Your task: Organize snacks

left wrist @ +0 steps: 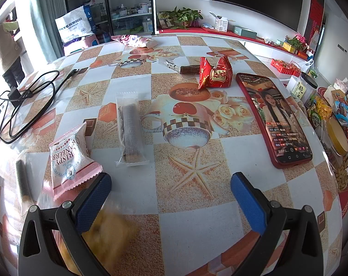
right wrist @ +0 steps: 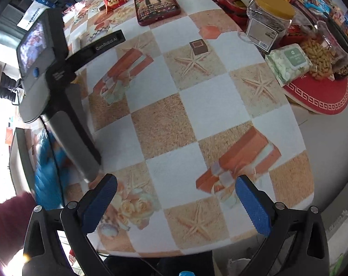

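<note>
My left gripper (left wrist: 171, 193) hovers open low over the patterned table (left wrist: 185, 237), with nothing between its blue pads. A blurred yellow snack packet (left wrist: 109, 237) shows just under its left finger (left wrist: 94, 197). Ahead lie a pink cranberry crisp packet (left wrist: 70, 158), a clear-wrapped wafer bar (left wrist: 130, 131), a red packet (left wrist: 215, 73) and a brown bar (left wrist: 190, 69). My right gripper (right wrist: 177, 204) is open and empty above the table's near edge. A red tray (right wrist: 318, 99) piled with snacks sits to its far right.
A red phone (left wrist: 272, 119) with a lit screen lies on the right. A black cable (left wrist: 29, 101) coils at the left edge. Beside the tray stand a yellow-lidded jar (right wrist: 268, 20) and a wipes pack (right wrist: 289, 62). The left device's housing (right wrist: 42, 53) and a blue-gloved hand (right wrist: 45, 172) fill the right view's left side.
</note>
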A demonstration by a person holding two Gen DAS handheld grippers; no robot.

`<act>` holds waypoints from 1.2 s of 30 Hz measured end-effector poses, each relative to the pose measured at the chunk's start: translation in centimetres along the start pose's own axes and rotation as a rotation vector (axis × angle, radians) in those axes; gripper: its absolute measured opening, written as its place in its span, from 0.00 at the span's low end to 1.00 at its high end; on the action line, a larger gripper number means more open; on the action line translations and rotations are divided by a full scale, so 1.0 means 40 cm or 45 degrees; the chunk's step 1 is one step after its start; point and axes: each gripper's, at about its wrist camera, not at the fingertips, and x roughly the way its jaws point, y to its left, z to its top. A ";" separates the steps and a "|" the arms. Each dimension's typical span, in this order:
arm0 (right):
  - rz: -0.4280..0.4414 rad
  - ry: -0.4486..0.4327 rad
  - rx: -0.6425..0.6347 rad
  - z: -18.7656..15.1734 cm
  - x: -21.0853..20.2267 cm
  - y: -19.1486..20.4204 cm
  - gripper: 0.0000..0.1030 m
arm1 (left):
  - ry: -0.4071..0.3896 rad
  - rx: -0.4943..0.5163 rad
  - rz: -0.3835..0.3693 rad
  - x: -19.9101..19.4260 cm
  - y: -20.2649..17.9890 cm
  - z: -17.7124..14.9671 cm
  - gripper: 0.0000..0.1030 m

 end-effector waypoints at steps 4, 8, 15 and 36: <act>0.020 0.010 -0.011 0.036 0.034 0.007 1.00 | 0.000 0.000 0.000 0.000 0.001 0.000 1.00; -0.005 -0.015 -0.045 0.076 0.053 0.018 1.00 | 0.000 0.000 0.000 0.001 -0.002 0.000 1.00; -0.082 -0.017 -0.074 0.127 0.082 -0.003 1.00 | 0.000 0.000 0.000 -0.001 0.000 0.000 1.00; -0.184 -0.067 -0.287 0.113 0.100 0.054 1.00 | 0.342 0.120 -0.065 -0.100 0.004 0.040 1.00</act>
